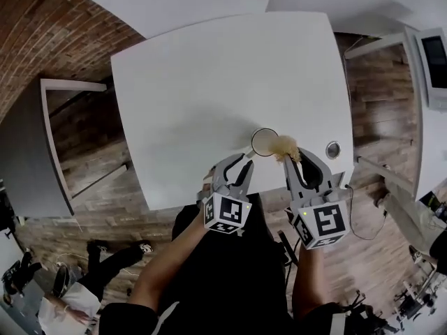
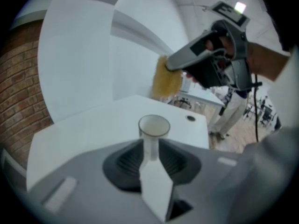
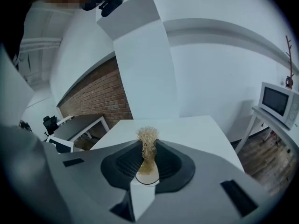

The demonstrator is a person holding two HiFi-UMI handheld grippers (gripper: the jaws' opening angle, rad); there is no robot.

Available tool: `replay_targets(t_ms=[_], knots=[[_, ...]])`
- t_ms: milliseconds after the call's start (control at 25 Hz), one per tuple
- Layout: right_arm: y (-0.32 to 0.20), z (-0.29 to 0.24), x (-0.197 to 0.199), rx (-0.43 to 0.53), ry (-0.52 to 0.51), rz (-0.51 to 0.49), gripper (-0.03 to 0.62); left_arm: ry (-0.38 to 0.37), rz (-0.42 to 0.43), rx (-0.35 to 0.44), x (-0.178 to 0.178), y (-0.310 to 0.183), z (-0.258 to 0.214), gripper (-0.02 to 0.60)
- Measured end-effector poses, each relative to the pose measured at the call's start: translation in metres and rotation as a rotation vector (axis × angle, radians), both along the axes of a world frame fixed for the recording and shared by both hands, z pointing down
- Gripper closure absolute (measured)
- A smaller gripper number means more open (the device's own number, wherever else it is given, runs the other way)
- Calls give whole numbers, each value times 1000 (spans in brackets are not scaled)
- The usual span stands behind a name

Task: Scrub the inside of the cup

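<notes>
A white table (image 1: 209, 82) is seen from above, with a brick wall (image 1: 42, 33) beside it. The left gripper (image 1: 241, 165) is held at the table's near edge, its jaws set apart on either side of the handle (image 2: 150, 148) of the cup (image 1: 264, 142). The right gripper (image 1: 295, 158) is held up off the table, its jaws clamped on the scrubber (image 1: 286, 146). The cup is stood upright on the table near that edge. The scrubber, a straw-coloured tuft, is held above the cup and clear of it.
</notes>
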State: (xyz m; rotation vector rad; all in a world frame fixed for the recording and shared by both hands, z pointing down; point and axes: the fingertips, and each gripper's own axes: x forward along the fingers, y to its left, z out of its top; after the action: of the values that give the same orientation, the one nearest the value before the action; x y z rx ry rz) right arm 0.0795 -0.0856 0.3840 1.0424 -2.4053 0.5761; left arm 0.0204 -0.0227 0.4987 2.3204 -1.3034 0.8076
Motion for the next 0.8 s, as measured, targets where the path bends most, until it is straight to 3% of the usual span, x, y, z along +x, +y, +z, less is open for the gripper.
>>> replay_targets(t_ms=[160, 360, 800], knots=[[4, -23, 9, 64, -43, 44, 534, 21, -2, 64, -8, -3, -38, 495], [15, -46, 20, 77, -79, 92, 534, 45, -5, 148, -19, -8, -91, 577], [30, -100, 22, 160, -159, 123, 534, 93, 45, 323, -14, -15, -199, 578]])
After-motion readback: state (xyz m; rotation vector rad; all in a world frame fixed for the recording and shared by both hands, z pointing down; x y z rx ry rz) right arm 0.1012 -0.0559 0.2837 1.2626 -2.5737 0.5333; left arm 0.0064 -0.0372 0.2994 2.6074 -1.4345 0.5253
